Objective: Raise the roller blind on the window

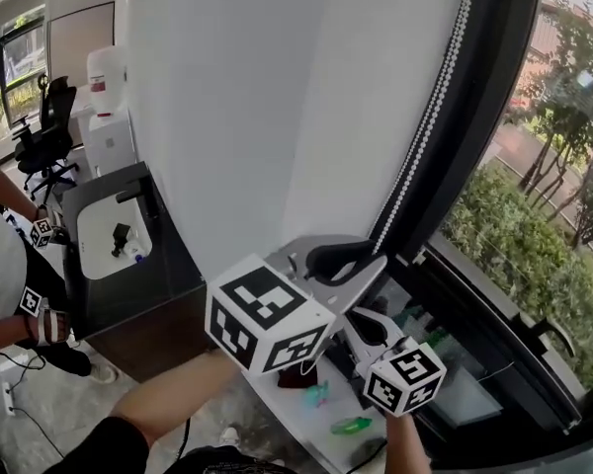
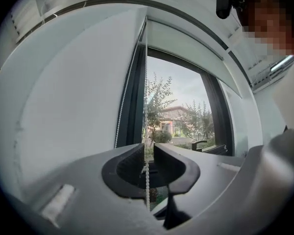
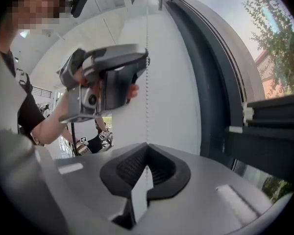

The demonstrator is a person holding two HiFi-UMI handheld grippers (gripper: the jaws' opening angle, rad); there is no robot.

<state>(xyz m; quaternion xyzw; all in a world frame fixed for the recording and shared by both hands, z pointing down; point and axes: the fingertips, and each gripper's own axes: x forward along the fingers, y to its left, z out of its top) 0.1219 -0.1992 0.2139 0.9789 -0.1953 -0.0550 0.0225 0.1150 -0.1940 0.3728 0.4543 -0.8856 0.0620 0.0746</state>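
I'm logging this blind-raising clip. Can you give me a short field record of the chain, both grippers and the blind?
chain: hangs straight beside the window and passes through both grippers
left gripper: open, with the chain in the gap between its jaws and the pads not pressing on it
right gripper: shut on chain
order on chain: left gripper above right gripper
blind: appears to cover only the top of the window

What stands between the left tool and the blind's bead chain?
Nothing visible. The bead chain hangs in the gap between the parted jaws of the left tool; the right tool is clamped on it lower down.
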